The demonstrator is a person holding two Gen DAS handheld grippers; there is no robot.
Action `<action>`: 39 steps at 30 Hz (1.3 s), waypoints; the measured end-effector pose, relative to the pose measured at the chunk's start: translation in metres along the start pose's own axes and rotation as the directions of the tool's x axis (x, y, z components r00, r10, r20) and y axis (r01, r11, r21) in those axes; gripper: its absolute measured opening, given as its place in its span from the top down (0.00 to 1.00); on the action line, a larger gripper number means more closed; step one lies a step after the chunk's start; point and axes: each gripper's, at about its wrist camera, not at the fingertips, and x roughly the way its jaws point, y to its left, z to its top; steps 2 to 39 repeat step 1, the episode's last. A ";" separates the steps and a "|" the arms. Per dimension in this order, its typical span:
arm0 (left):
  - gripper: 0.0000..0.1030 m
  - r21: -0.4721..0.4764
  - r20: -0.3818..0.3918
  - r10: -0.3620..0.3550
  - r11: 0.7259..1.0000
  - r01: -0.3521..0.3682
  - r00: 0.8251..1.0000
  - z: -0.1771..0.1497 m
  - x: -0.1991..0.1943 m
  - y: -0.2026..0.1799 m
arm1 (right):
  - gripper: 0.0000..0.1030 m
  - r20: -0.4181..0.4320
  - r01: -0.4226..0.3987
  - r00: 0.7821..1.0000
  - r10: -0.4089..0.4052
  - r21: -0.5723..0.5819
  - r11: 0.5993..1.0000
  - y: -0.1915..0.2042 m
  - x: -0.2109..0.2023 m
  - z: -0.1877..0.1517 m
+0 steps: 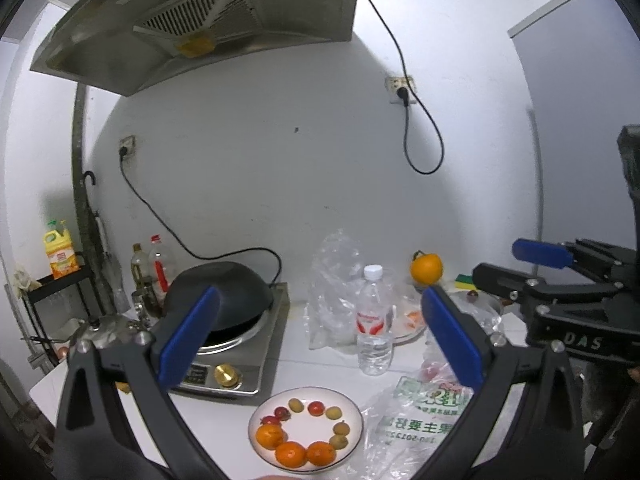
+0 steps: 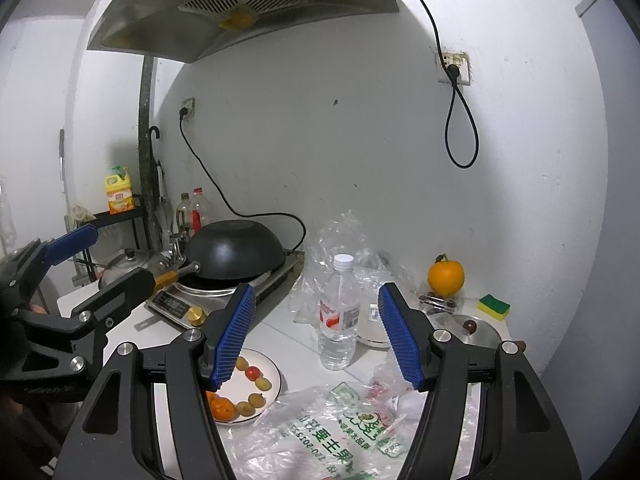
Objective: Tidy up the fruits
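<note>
Fruits [image 1: 306,432] sit in a ring on a round, glossy white plate [image 1: 356,412] at the near edge of the white table [image 1: 296,356]: three dimpled oranges, small tan and red pieces, kinds hard to make out; in the right view a claw finger hides part of the ring; right of the plate lies a crinkled printed plastic bag [image 2: 340,436]; a clear ribbed water bottle [image 1: 374,320] stands farther back; left claw [image 1: 320,336] and right claw [image 2: 316,336] both spread wide, holding nothing.

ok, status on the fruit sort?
Both hand-held grippers open, empty: left, right. Plate holds fruit in a ring. Big orange still by the wall. Bottle, bags in between.
</note>
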 end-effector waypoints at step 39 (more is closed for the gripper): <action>0.01 -0.006 0.002 -0.012 1.000 0.012 1.000 -0.001 0.000 0.002 | 0.35 -0.003 -0.001 1.000 0.001 0.001 1.000 0.000 0.002 -0.001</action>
